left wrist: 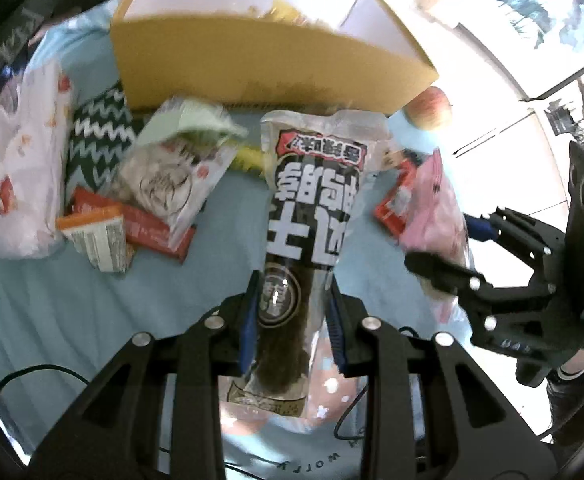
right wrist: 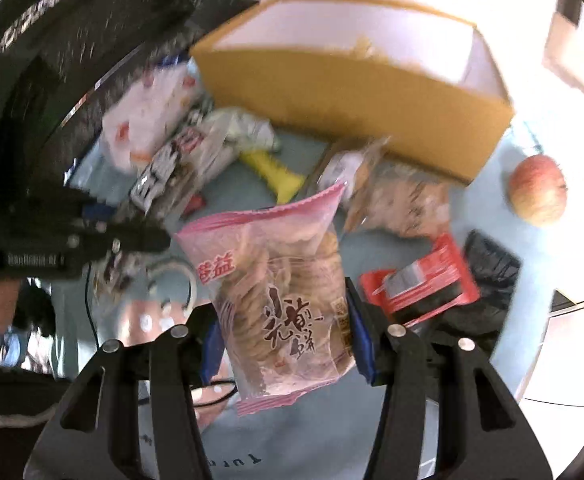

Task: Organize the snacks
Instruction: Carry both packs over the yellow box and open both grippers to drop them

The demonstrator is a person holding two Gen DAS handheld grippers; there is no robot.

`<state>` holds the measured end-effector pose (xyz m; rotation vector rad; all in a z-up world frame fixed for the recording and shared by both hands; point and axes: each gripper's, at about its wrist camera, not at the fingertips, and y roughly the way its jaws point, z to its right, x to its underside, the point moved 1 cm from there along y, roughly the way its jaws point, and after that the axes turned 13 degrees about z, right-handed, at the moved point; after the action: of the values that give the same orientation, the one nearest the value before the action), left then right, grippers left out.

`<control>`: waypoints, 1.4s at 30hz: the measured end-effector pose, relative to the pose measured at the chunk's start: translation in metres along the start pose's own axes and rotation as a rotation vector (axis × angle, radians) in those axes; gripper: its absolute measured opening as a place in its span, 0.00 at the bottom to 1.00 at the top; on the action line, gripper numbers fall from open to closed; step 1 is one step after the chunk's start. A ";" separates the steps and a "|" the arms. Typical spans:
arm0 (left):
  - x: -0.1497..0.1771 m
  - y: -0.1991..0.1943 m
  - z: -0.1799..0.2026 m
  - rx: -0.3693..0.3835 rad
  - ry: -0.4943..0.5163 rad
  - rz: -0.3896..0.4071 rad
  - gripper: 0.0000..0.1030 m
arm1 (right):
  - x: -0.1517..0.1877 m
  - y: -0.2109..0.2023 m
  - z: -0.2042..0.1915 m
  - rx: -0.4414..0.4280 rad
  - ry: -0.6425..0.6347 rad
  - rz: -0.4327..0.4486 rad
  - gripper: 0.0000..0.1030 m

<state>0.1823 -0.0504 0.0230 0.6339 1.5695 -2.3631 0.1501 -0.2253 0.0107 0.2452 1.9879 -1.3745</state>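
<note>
Pink crinkly cracker bag (right wrist: 280, 300) clamped in my right claw (right wrist: 282, 336), long black-labelled snack pouch (left wrist: 307, 216) in my left claw (left wrist: 293, 320); I'd lift both clear over the open yellow cardboard box (right wrist: 355, 96) wall before releasing.

Your two wrist cameras each look forward along their fingers, close above the blue cloth (left wrist: 72, 312), both facing the box (left wrist: 252, 64) and sharing the apple (right wrist: 537, 190).

box (left wrist: 252, 68) top open | packets (left wrist: 164, 184) crowd its front (left side)
</note>
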 end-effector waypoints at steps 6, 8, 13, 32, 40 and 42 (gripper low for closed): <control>-0.040 -0.031 0.020 0.023 0.049 0.107 0.29 | -0.040 -0.037 0.020 0.025 0.054 0.151 0.51; -0.058 -0.035 0.025 0.021 0.060 0.138 0.29 | -0.059 -0.044 0.029 0.035 0.071 0.198 0.51; -0.110 -0.035 0.032 -0.018 0.048 0.211 0.29 | -0.101 -0.047 0.048 0.090 0.131 0.288 0.51; -0.205 0.050 -0.039 -0.180 -0.248 0.290 0.93 | -0.146 0.062 0.088 0.304 0.233 0.228 0.73; -0.166 0.007 -0.053 -0.185 -0.232 0.300 0.94 | -0.109 0.012 0.087 0.248 0.317 0.297 0.77; -0.148 0.000 -0.058 -0.208 -0.229 0.291 0.95 | -0.093 -0.003 0.084 0.259 0.327 0.304 0.82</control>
<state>0.3257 -0.0039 0.0746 0.4888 1.4840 -1.9539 0.2545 -0.2796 0.0555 0.9047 1.9183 -1.4562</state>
